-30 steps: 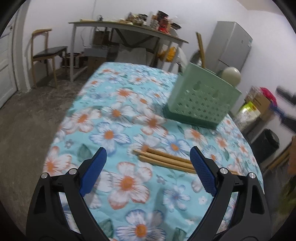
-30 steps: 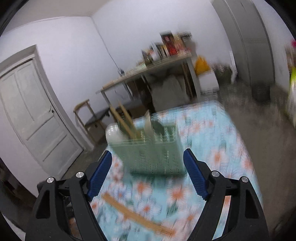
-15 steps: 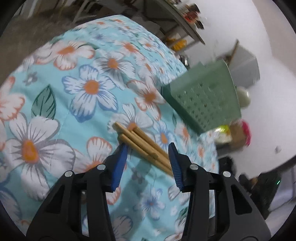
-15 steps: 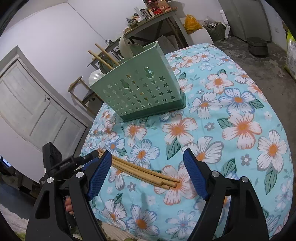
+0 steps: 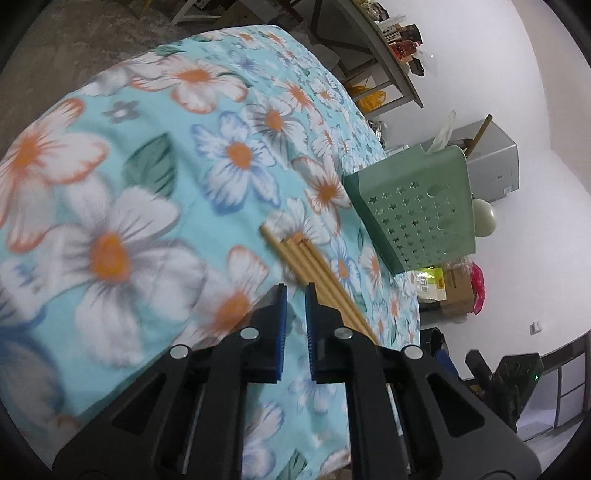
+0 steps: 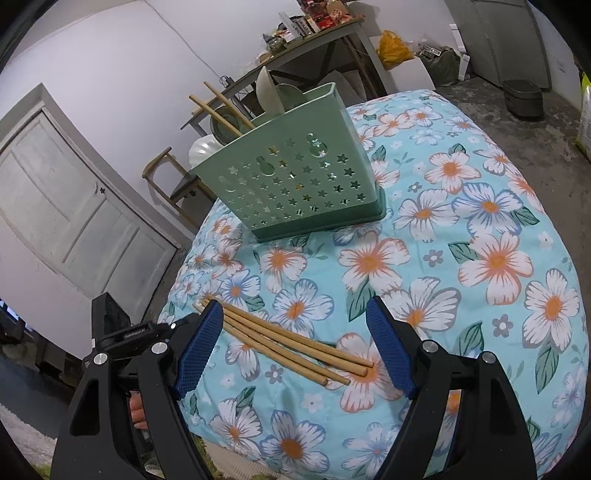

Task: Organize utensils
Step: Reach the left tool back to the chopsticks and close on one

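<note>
Three wooden chopsticks [image 5: 306,254] lie side by side on the floral tablecloth [image 5: 147,192]; they also show in the right wrist view [image 6: 288,343]. A green perforated utensil holder [image 5: 424,210] stands behind them, with chopsticks and spoons in it in the right wrist view [image 6: 295,184]. My left gripper [image 5: 295,295] is nearly shut, its jaws a narrow gap apart just left of the sticks' near ends, nothing visibly between them. My right gripper [image 6: 295,332] is open and empty above the sticks.
The left gripper's body [image 6: 122,332] shows at the table's left edge in the right wrist view. A cluttered shelf table [image 6: 317,33], a chair [image 6: 166,173], a door [image 6: 66,206] and a grey fridge [image 5: 491,166] stand around the table.
My left gripper has moved down close to the chopsticks and its jaws have closed from wide open to a narrow gap. My right gripper stayed open and came nearer to the sticks.
</note>
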